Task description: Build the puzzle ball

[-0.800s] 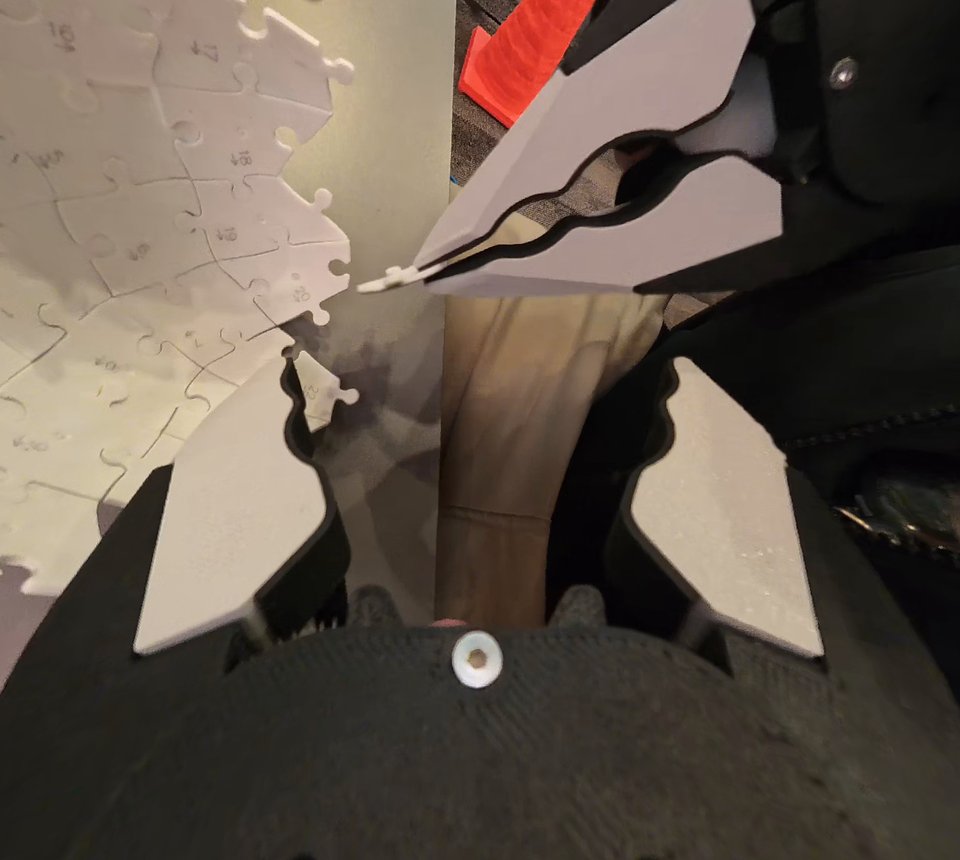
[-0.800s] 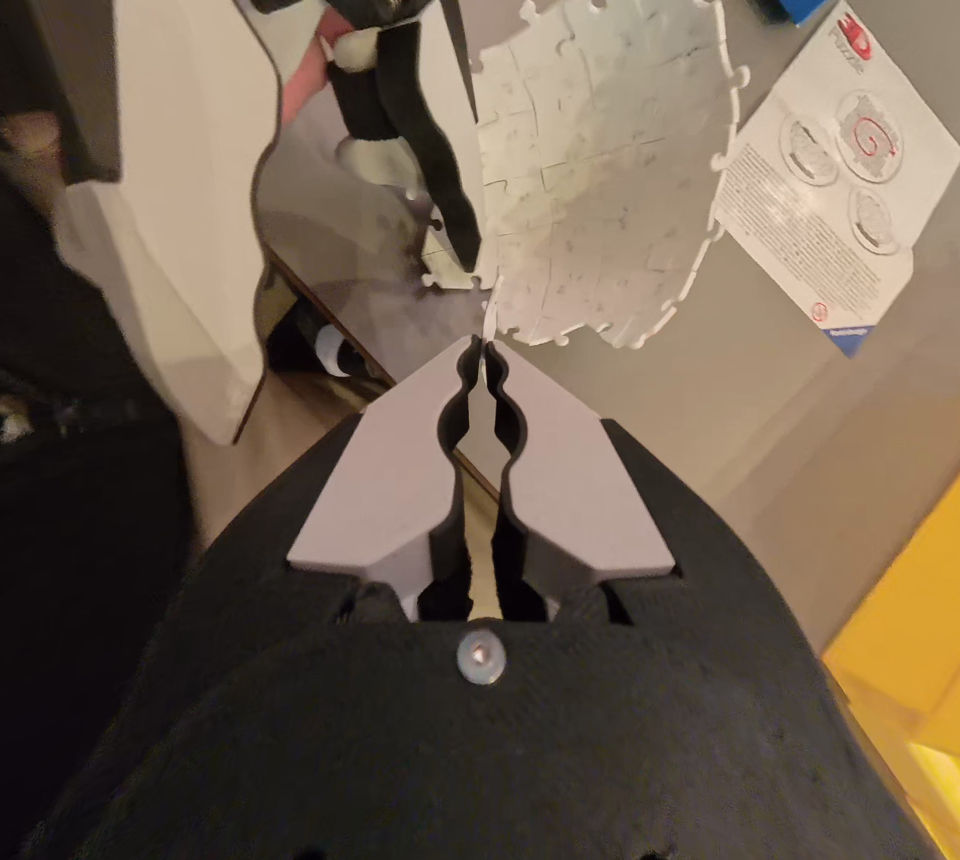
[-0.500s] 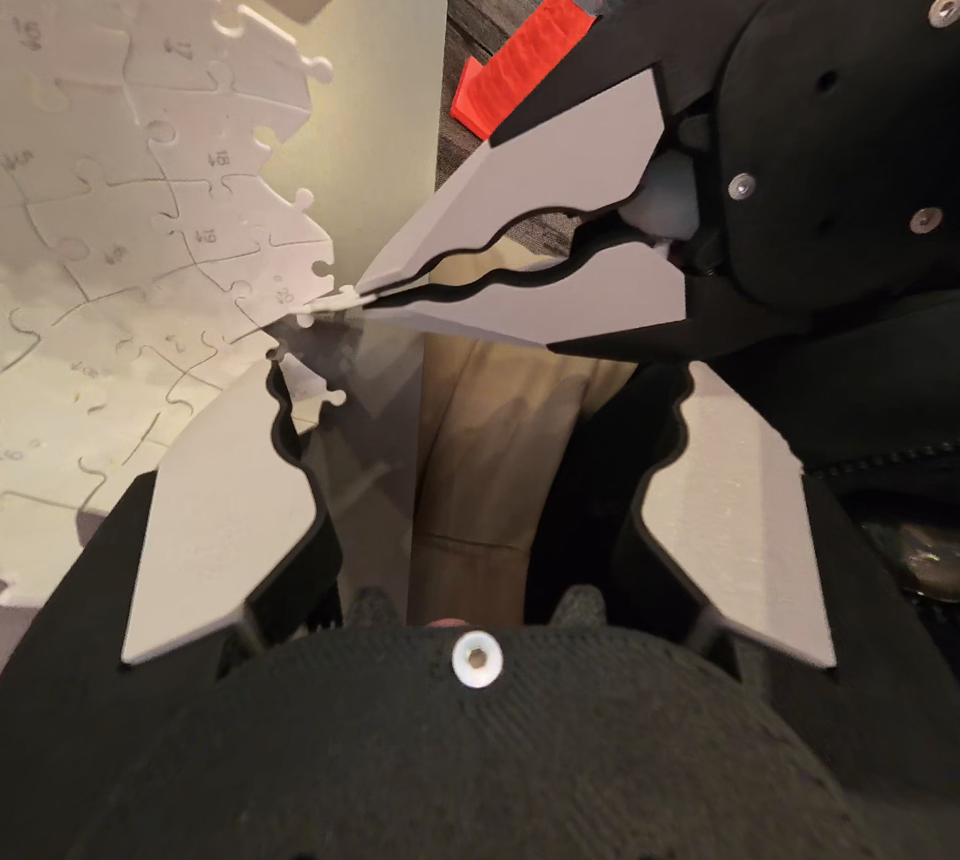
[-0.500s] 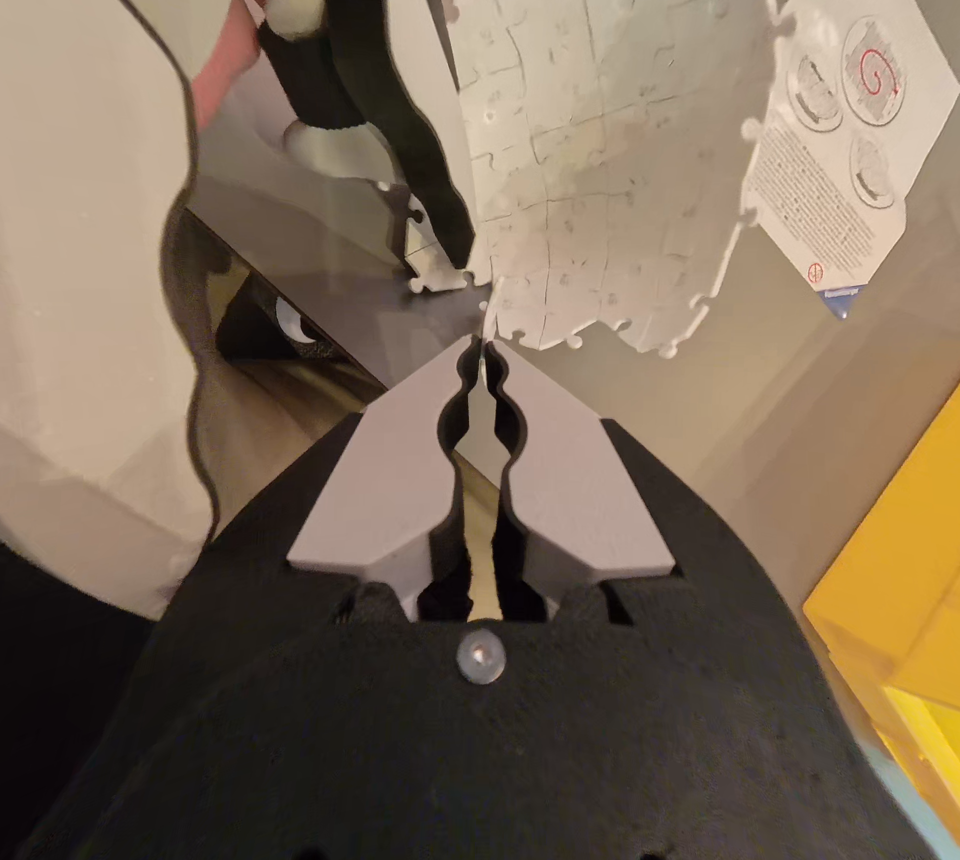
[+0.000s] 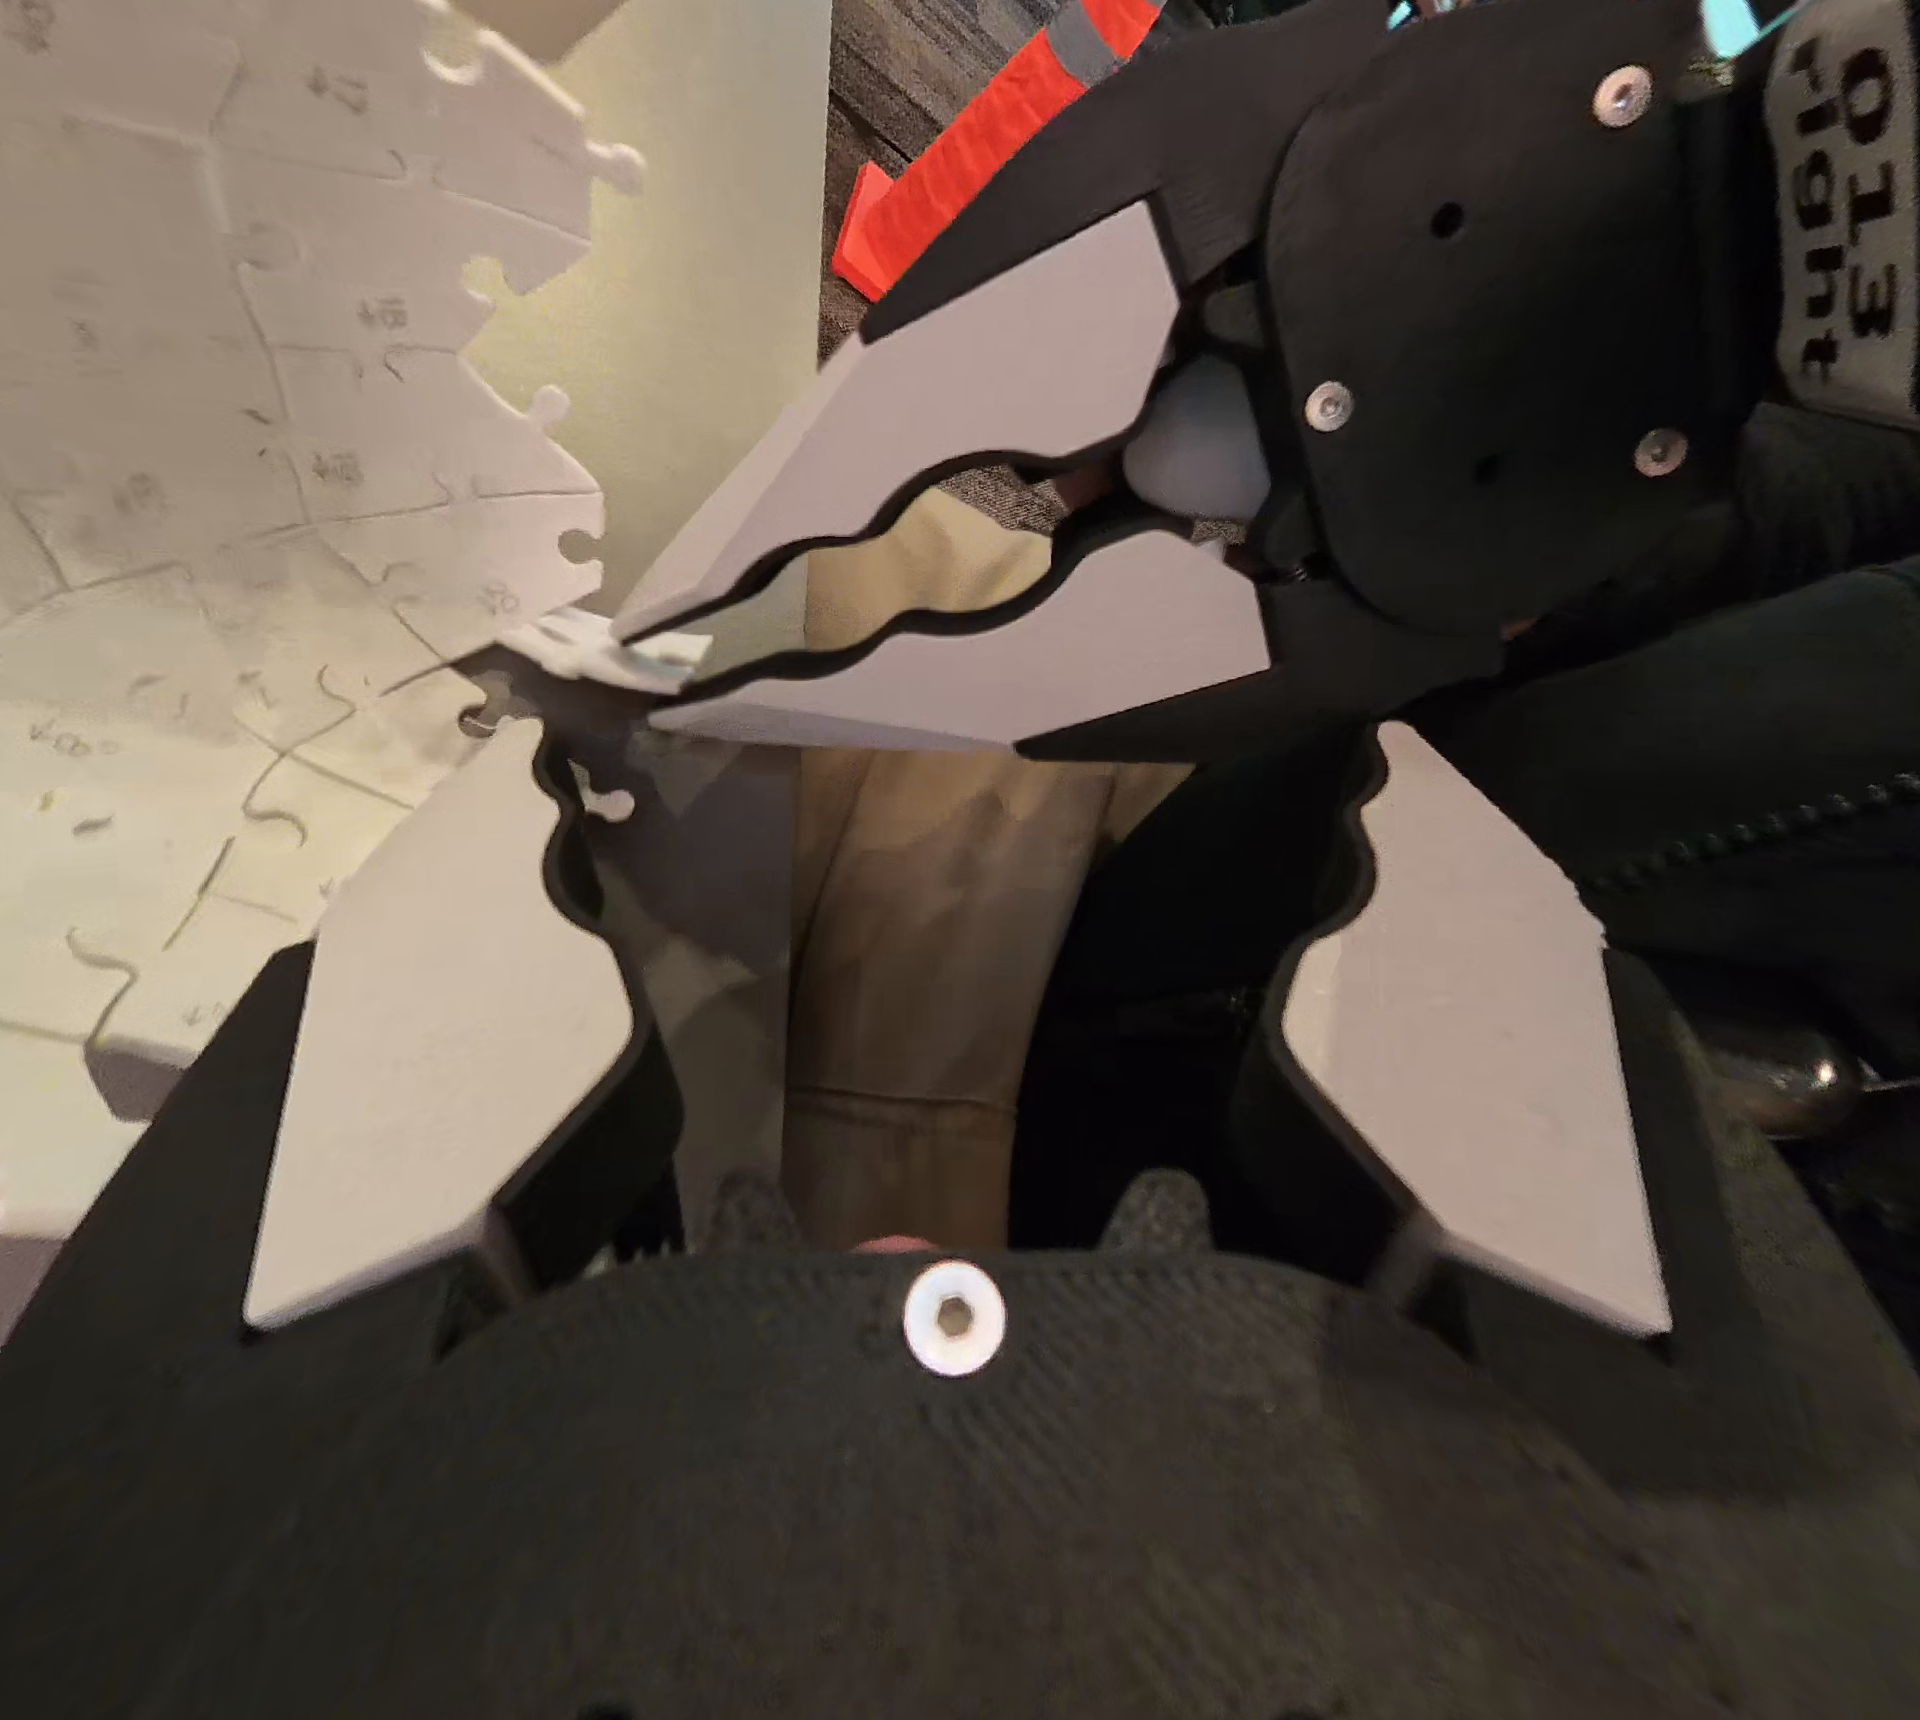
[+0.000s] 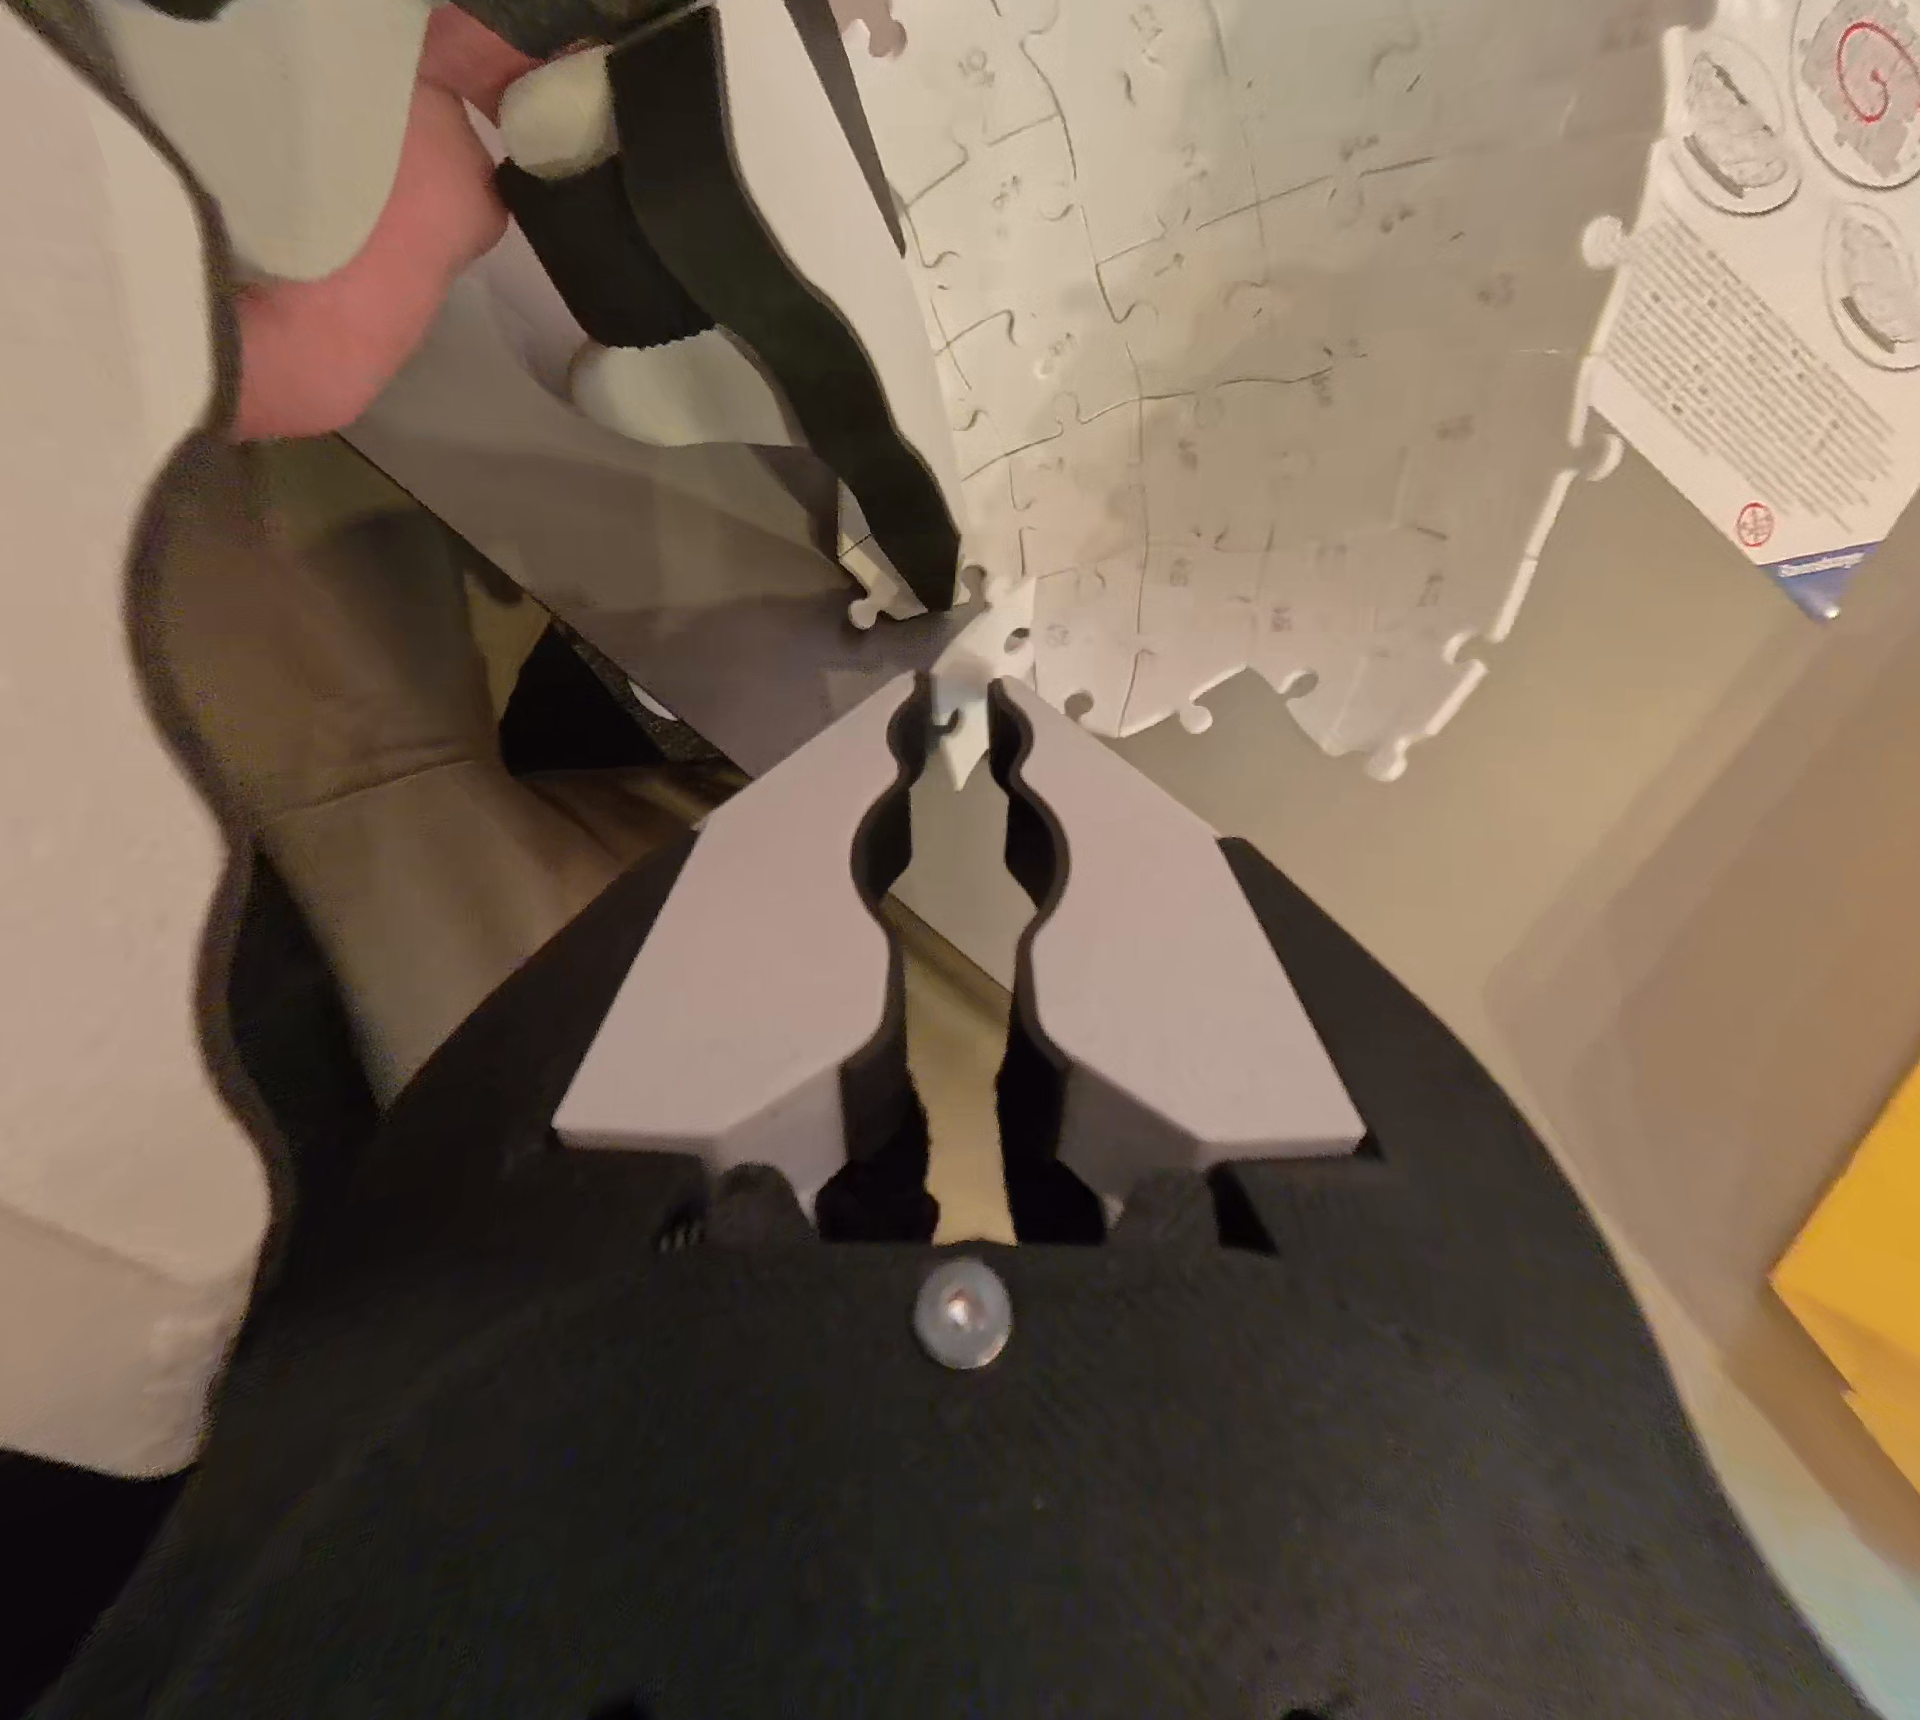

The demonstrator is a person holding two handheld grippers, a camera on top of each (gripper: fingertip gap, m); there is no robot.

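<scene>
The half-built puzzle ball is a curved white shell of joined pieces, at the left of the left wrist view [image 5: 260, 423] and the upper right of the right wrist view [image 6: 1299, 268]. My right gripper [image 6: 956, 694] is shut on a small white puzzle piece [image 6: 961, 725] and holds it against the shell's lower edge. The left wrist view shows the gripper [image 5: 644, 673] and the piece [image 5: 592, 647] meeting the shell rim. My left gripper [image 5: 956, 735] is wide open. Its left finger [image 5: 447, 995] lies against the shell, with its dark tip [image 6: 894, 517] beside the held piece.
A printed instruction sheet [image 6: 1766, 268] lies on the grey table [image 6: 1558, 839] right of the shell. A yellow box [image 6: 1849, 1255] stands at the far right. The table edge [image 5: 821, 320] runs close by; beyond it are an orange cone [image 5: 1039, 112] and a person's beige trousers [image 5: 914, 891].
My right gripper has carried the piece in from a short gap to touch the shell's rim, and the piece has tilted. The shell looks larger in both views. The left gripper stays open.
</scene>
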